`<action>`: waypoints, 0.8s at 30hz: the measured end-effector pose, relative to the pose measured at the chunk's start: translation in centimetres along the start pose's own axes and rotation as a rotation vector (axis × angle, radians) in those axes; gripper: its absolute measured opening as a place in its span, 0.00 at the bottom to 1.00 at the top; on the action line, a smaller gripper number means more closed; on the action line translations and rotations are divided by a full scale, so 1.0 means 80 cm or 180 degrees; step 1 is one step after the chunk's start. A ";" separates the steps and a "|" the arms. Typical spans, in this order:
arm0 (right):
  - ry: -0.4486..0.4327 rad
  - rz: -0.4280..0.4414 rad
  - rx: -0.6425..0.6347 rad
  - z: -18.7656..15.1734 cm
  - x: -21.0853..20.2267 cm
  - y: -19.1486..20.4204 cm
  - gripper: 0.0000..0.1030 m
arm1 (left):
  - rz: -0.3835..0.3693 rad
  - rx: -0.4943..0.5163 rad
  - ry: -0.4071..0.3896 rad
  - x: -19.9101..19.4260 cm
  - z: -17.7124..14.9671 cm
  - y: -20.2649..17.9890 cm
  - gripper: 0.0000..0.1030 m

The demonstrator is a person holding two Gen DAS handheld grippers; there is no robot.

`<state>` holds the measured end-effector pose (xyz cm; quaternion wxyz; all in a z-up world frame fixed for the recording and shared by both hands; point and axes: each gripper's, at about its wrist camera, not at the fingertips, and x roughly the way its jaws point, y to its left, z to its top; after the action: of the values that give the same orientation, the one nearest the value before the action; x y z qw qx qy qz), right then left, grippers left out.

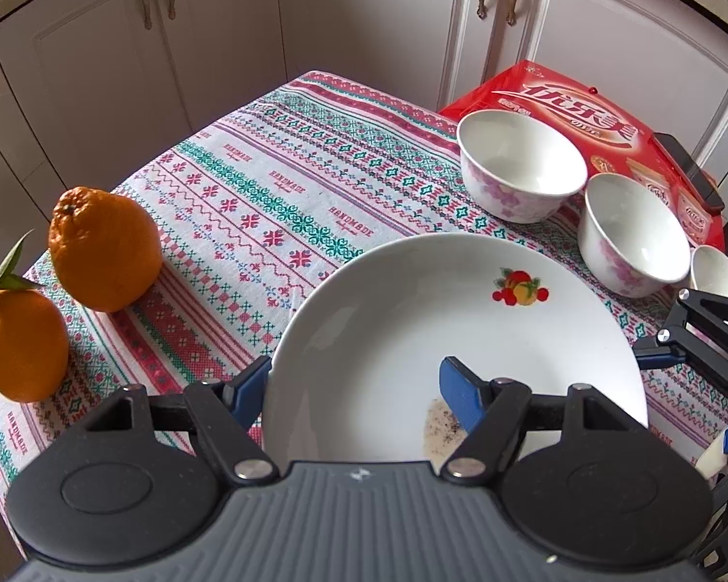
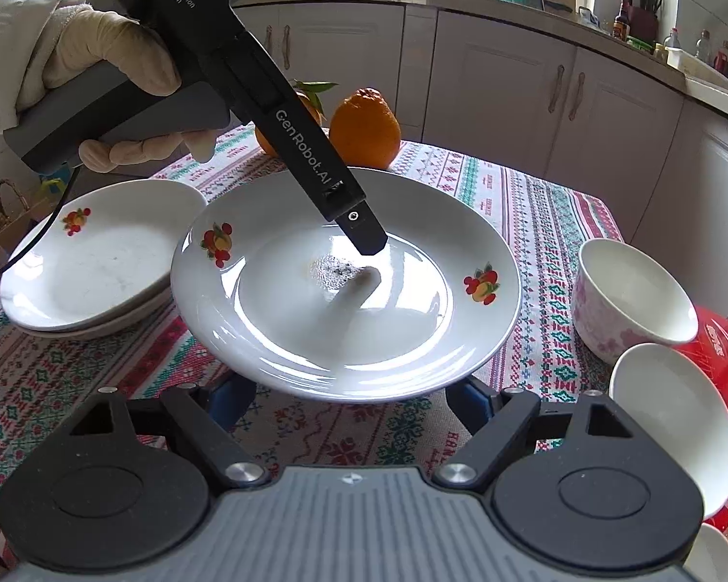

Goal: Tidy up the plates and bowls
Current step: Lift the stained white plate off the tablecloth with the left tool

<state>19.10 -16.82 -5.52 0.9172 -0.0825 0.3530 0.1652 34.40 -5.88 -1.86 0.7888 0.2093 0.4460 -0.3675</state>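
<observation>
While your left gripper (image 1: 359, 388) clamps the plate (image 1: 461, 320) by its near rim, one blue finger (image 1: 461, 393) lies inside the dish and the other sits under the rim on the left. The plate is lifted off the bench (image 1: 267, 194) and tilted, with a dark speckled smear beside the inner finger.

In the right wrist view the same plate (image 2: 349, 291) hangs above the cloth, the left gripper's finger (image 2: 364, 230) reaching down into its middle, just above the smear. Your gloved left hand (image 2: 97, 72) grips the handle at the upper left.

Your right gripper (image 2: 349, 402) is spread wide and holds nothing; its fingertips are partly hidden beneath the plate's near edge.

A stack of plates (image 2: 97, 262) rests on the bench to the left, its right side tucked under the held plate's rim. Two oranges (image 1: 104, 247) stand at the bench's left edge in the left wrist view. Two floral bowls (image 1: 519, 165) sit close together at the right, the farther one just beside a red box (image 1: 582, 106). A third white bowl (image 1: 718, 276) peeks in beyond them.
</observation>
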 end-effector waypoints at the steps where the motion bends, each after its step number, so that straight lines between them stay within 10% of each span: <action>1: -0.0013 0.0000 -0.0008 0.001 -0.002 0.002 0.86 | 0.0011 -0.0001 -0.0011 -0.004 -0.002 -0.001 0.71; 24: -0.0191 0.0231 -0.0320 0.010 -0.036 0.051 0.86 | 0.0235 -0.0370 -0.0180 -0.079 -0.070 0.006 0.71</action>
<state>16.12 -13.47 -3.13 0.9155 -0.1106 0.3194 0.2182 29.59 0.62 0.70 0.8249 0.1690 0.4360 -0.3175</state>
